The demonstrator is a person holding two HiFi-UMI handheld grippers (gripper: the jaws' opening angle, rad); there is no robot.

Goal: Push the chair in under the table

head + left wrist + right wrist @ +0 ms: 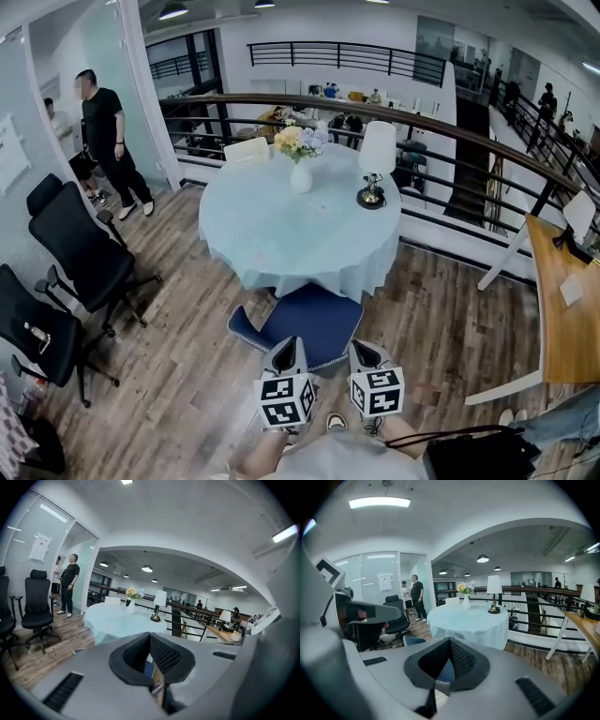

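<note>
At back of blue chair (314, 317): L gripper (290, 345) & R gripper (365, 349) jaws closed; wall notice (40, 547) unreadable.

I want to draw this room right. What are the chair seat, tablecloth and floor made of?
Chair seat: probably blue fabric, matte, no shine. Tablecloth: thin pale cloth, hanging in soft folds. Floor: wood-look planks with grain; real wood or laminate, unclear.
</note>
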